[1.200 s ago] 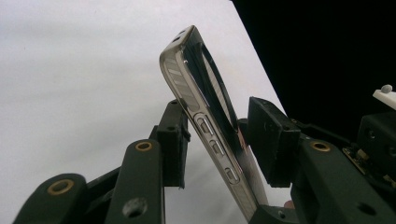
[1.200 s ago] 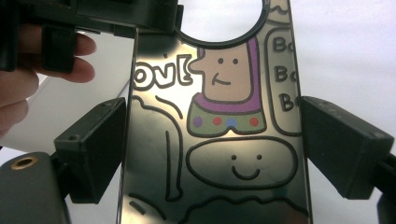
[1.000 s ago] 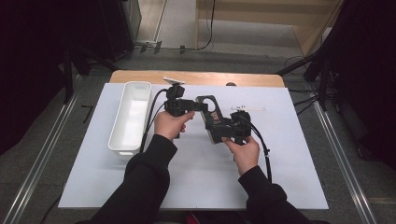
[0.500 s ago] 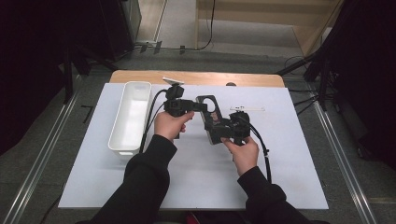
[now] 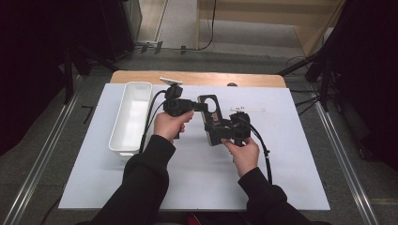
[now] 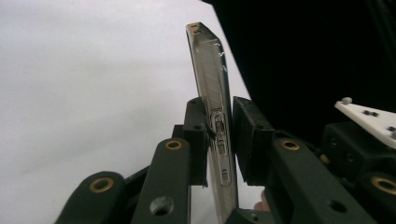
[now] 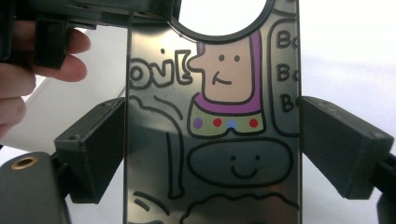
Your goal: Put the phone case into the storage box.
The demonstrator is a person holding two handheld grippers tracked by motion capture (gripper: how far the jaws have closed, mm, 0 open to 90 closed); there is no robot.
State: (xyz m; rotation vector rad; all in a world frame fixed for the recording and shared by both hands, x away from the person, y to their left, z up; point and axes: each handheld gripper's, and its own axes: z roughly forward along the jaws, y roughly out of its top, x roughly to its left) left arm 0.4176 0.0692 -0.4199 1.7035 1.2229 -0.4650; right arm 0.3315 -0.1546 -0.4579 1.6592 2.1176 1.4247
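The phone case [image 5: 212, 117] is grasped across its width by the right gripper [image 5: 217, 132]; the left gripper [image 5: 199, 106] has just been closing and pinches its thin far end.

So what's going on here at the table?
A person holds a phone case between two hand-held grippers above the white mat. The right gripper clamps it across its width. The left gripper has just been closing on its thin edge near the camera cutout, pads now against it. A white bin sits to the left.
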